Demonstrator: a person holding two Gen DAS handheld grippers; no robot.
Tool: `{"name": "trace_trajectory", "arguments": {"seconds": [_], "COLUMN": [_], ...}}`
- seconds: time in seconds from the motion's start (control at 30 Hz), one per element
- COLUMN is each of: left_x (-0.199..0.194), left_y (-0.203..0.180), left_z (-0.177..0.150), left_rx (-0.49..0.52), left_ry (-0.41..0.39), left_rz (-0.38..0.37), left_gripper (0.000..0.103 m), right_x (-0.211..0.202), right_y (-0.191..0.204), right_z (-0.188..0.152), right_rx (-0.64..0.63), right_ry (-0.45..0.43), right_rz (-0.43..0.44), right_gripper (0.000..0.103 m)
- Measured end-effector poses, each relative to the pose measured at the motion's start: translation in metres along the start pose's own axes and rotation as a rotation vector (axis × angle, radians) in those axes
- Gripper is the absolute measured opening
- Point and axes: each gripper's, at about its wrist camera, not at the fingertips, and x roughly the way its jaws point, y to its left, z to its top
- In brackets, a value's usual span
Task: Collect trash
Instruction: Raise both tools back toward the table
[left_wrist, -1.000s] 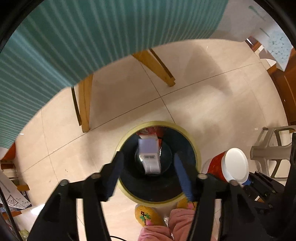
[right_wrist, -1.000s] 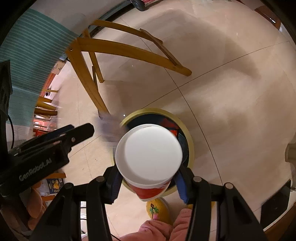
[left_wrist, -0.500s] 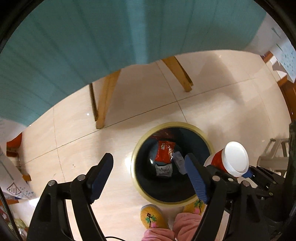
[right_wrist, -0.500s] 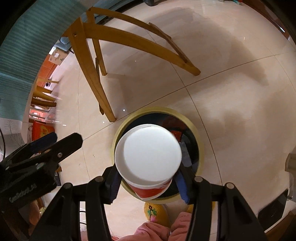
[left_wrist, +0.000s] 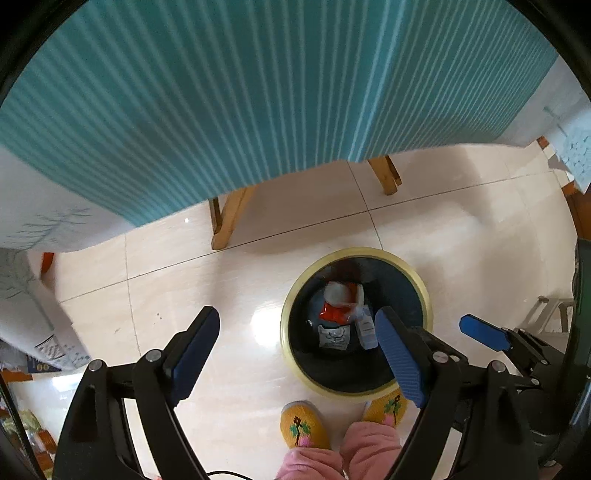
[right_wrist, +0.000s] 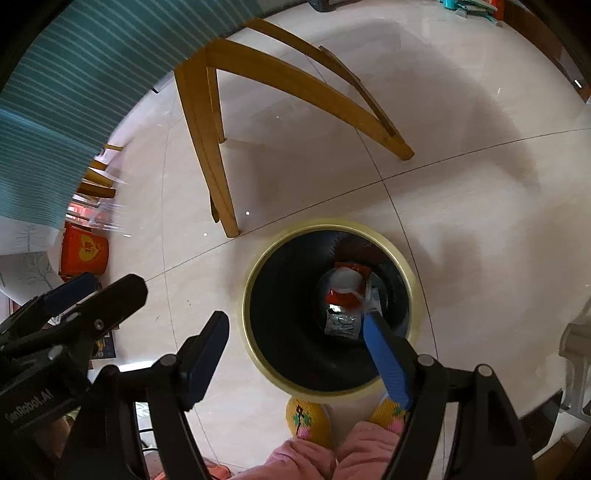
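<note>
A round bin with a yellow-green rim (left_wrist: 421, 284) (right_wrist: 402, 258) stands on the tiled floor. Inside it lie a red and white paper cup (left_wrist: 338, 293) (right_wrist: 345, 282), blurred, on a red wrapper, a small white box (left_wrist: 366, 326) and a white label. My left gripper (left_wrist: 295, 350) is open and empty, held above the floor just left of the bin. My right gripper (right_wrist: 299, 358) is open and empty above the bin's near rim; it also shows at the right of the left wrist view (left_wrist: 484, 334).
A table with a teal striped cloth (left_wrist: 258, 92) and wooden legs (right_wrist: 210, 155) stands beyond the bin. The person's yellow slippers (left_wrist: 304, 424) are right by the bin's near side. A grey plastic stool (left_wrist: 550, 310) is at right, an orange box (right_wrist: 85, 251) at left.
My right gripper has opened and let go of the paper cup, which has dropped into the bin. My left gripper, open throughout, has drifted left, away from above the bin.
</note>
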Motion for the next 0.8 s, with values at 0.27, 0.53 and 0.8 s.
{"name": "trace_trajectory", "arguments": {"seconds": [0.27,0.53,0.8], "left_x": [-0.075,-0.178,-0.268], "left_y": [0.008,0.014,0.023], "left_z": [0.005,0.012,0.024], "left_rx": [-0.031,-0.023,-0.052], "left_ry": [-0.022,-0.090,-0.193], "left_rz": [-0.010,-0.009,0.000], "left_gripper": [0.085,0.085,0.085], "right_x": [-0.063,-0.155,-0.250], "right_y": [0.018,0.057,0.090], "right_z": [0.001,0.000,0.007], "right_rx": [-0.013,-0.098,-0.213], "right_ry": [0.018,0.019,-0.062], "right_rz": [-0.014,-0.008,0.022], "right_gripper": [0.076,0.076,0.076]}}
